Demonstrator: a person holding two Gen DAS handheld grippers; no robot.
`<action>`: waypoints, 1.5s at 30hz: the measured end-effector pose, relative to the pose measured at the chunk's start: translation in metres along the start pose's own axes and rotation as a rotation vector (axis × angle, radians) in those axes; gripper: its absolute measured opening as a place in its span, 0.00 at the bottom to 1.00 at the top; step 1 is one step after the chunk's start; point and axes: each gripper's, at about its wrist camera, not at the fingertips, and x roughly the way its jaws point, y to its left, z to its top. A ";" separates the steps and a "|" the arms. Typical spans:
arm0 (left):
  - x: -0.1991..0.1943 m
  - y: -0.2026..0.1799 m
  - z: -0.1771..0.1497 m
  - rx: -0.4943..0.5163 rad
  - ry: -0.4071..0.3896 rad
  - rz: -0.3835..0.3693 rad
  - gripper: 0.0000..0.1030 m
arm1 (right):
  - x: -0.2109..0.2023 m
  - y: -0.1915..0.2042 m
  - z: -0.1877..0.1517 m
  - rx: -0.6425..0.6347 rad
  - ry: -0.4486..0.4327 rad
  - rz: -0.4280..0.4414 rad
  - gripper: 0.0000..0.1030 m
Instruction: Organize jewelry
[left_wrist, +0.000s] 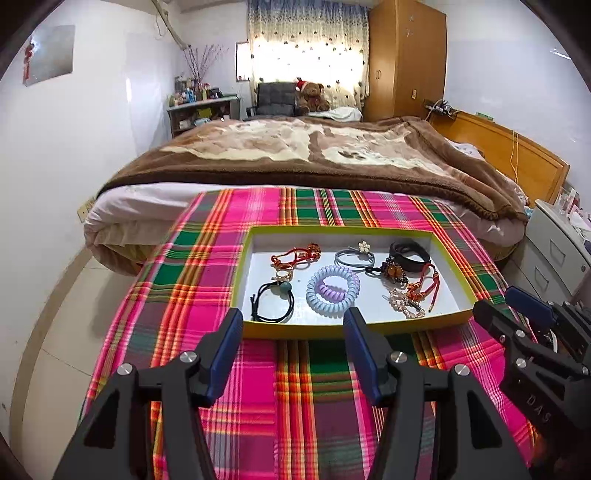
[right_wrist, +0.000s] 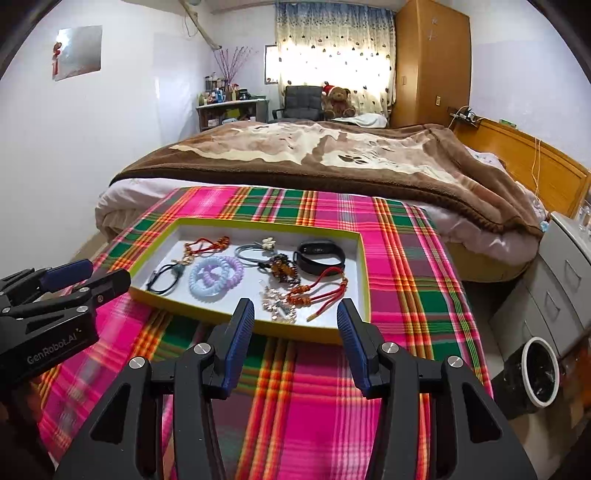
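Several pieces of jewelry lie loose in a shallow tray with a yellow-green rim and white floor, set on a pink, green and orange plaid cloth. At the tray's near left is a black hair tie with a teal bead; beside it a pale blue and lilac spiral tie. Behind them lie a red corded bracelet and a grey tie with a white flower. To the right sit a black band, an amber beaded piece, a red knotted cord with a tassel end, and a clear beaded bracelet at the near edge; these overlap in a small tangle.

Both grippers hover over the cloth on the near side of the tray, apart from it. The left gripper has its fingers spread with nothing between them; the right gripper likewise stands wide and empty. Each shows at the edge of the other's view.

Beyond the cloth is a bed with a brown blanket, a teddy bear by the curtained window, a wooden wardrobe, and drawers at right.
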 end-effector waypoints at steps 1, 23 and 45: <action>-0.003 0.000 -0.001 0.002 -0.008 0.005 0.57 | -0.005 0.002 -0.001 0.007 -0.009 0.001 0.46; -0.026 -0.001 -0.022 -0.017 -0.043 0.022 0.57 | -0.031 0.012 -0.011 0.056 -0.042 -0.005 0.46; -0.027 -0.005 -0.025 -0.021 -0.045 0.004 0.57 | -0.027 0.010 -0.013 0.065 -0.039 -0.009 0.46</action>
